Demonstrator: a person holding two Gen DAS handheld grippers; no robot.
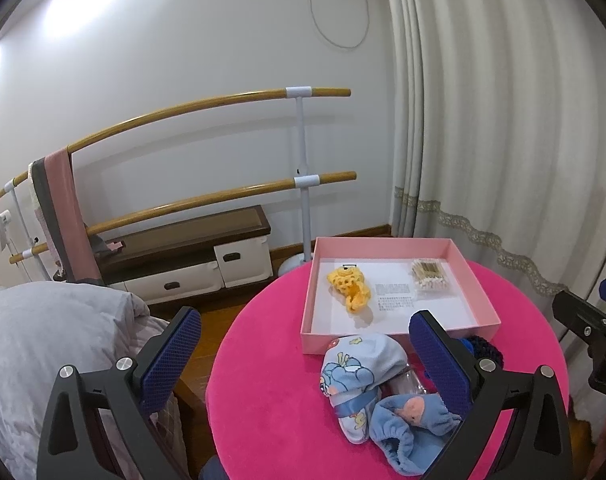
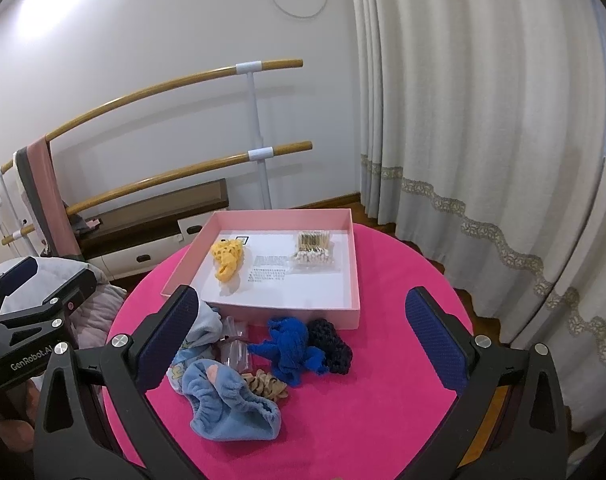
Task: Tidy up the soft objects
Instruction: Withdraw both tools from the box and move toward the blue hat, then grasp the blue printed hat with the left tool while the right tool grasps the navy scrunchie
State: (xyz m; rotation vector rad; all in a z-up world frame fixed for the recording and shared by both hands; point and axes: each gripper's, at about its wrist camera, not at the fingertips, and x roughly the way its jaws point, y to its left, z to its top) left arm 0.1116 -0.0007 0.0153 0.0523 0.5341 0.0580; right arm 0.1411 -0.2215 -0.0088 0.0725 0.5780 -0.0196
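A pink box [image 1: 475,280] [image 2: 353,252] stands at the back of the round pink table [image 1: 271,360] [image 2: 383,380]. Inside lie a yellow knitted scrunchie [image 1: 349,286] [image 2: 227,260] and a pack of cotton swabs [image 1: 430,276] [image 2: 313,250]. In front of the box lie a printed light-blue cloth [image 1: 355,364], a blue fleece cap [image 2: 231,408] [image 1: 407,432], a bright blue scrunchie [image 2: 291,344], a dark navy scrunchie [image 2: 333,344], a beige scrunchie [image 2: 265,386] and a clear plastic bag [image 2: 235,346]. My left gripper [image 1: 303,352] is open and empty above the table's left part. My right gripper [image 2: 299,328] is open and empty above the scrunchies.
A ballet barre [image 1: 223,100] with a pink cloth [image 1: 69,208] stands by the wall, over a low cabinet [image 1: 191,256]. A grey duvet [image 1: 43,340] lies left of the table. A curtain [image 2: 483,120] hangs to the right. The left gripper's body shows in the right wrist view [image 2: 27,332].
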